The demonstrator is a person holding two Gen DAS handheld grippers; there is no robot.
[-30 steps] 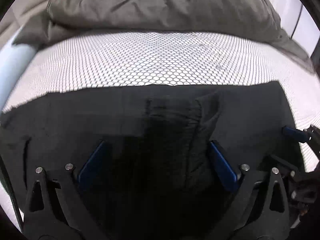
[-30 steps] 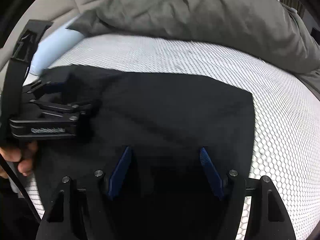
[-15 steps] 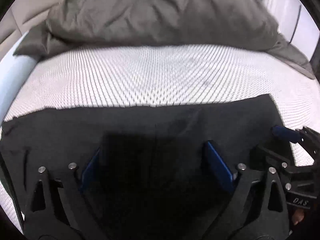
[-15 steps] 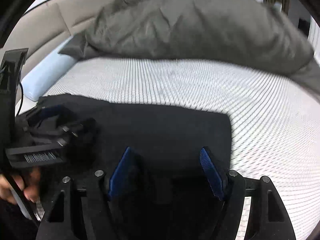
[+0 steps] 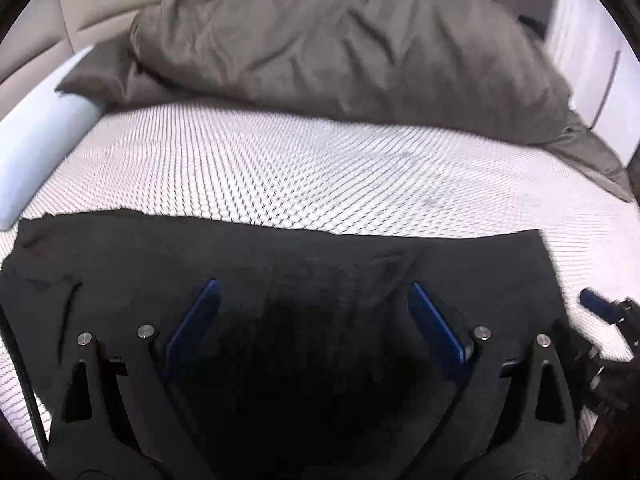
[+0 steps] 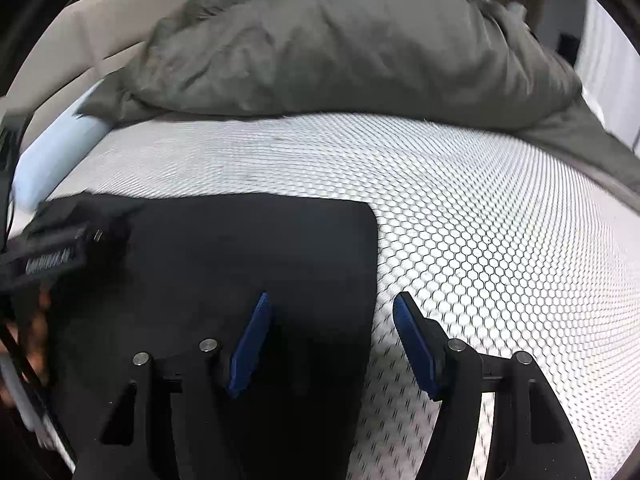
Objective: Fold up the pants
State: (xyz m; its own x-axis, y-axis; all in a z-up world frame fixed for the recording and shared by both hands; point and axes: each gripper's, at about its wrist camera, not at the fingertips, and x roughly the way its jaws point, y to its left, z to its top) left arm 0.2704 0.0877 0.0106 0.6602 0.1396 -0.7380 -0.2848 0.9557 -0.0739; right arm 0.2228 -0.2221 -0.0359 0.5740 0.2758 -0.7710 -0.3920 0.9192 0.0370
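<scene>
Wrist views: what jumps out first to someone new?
The black pants lie flat across the near part of the white honeycomb-patterned mattress. Behind them, a big rumpled grey duvet fills the far side. The right gripper, jaws closing, straddles the pants' right edge without pinching it.

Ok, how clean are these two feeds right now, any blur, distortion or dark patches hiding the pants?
Left wrist view: motion blur smears the mattress cover and the grey duvet; the black pants lose detail in shadow between the fingers. Right wrist view: sharper honeycomb on the right, but the left gripper at the edge is smeared. Both views bend strongly at the rim.
</scene>
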